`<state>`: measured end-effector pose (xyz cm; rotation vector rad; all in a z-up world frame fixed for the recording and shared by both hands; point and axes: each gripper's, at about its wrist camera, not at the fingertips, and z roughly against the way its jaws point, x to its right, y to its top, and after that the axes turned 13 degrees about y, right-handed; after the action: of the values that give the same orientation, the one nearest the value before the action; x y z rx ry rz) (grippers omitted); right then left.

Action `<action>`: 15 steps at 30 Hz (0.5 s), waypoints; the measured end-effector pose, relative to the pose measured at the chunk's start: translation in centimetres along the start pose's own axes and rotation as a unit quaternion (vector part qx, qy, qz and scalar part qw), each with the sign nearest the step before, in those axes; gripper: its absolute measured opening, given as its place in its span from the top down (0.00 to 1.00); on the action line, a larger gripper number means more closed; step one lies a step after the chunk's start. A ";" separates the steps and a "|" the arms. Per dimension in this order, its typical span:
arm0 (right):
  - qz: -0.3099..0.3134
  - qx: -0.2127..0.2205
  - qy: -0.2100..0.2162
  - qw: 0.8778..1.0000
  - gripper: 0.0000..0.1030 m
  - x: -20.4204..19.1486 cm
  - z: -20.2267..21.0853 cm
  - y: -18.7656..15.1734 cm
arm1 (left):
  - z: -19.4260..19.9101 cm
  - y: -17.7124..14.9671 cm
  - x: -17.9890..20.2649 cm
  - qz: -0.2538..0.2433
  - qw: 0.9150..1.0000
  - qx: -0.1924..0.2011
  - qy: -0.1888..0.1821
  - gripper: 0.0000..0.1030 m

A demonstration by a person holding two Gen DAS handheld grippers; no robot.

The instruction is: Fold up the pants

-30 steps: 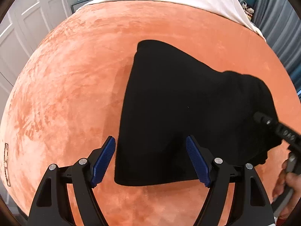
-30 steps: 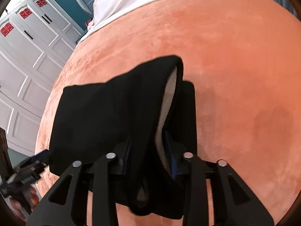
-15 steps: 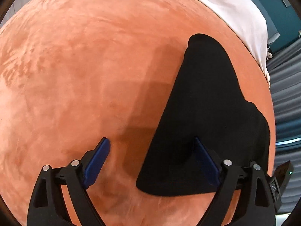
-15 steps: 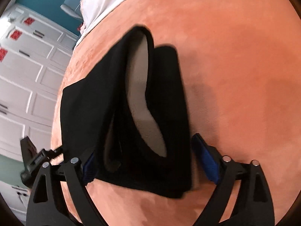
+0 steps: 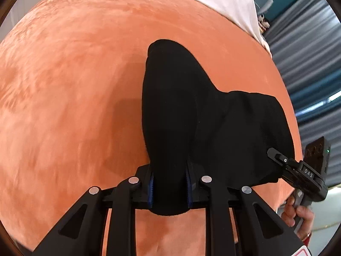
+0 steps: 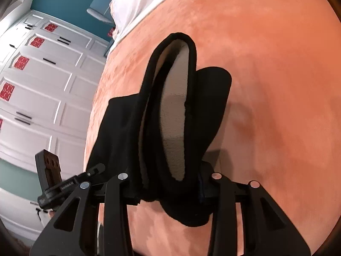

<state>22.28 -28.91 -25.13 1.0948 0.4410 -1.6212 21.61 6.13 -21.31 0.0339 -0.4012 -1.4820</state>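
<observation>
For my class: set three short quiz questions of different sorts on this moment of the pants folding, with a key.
1. True or false: the black pants lie on an orange blanket.
2. What does the left gripper have between its blue pads?
A. a white sheet
B. a bunched edge of the pants
C. nothing
3. Fill in: in the right wrist view, the open end of the pants by the right gripper shows a ____ lining.

Key:
1. true
2. B; the jaws are closing on that fabric
3. pale, off-white
</observation>
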 end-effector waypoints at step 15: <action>0.113 0.068 -0.104 0.986 0.84 0.7 4.5 0.7 | 5.2 0.7 7.0 -0.064 0.969 0.161 0.176 0.59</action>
<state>20.93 -32.94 -23.24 1.0233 0.0673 -1.5599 21.10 0.59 -14.56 0.5822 -0.3503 -1.4872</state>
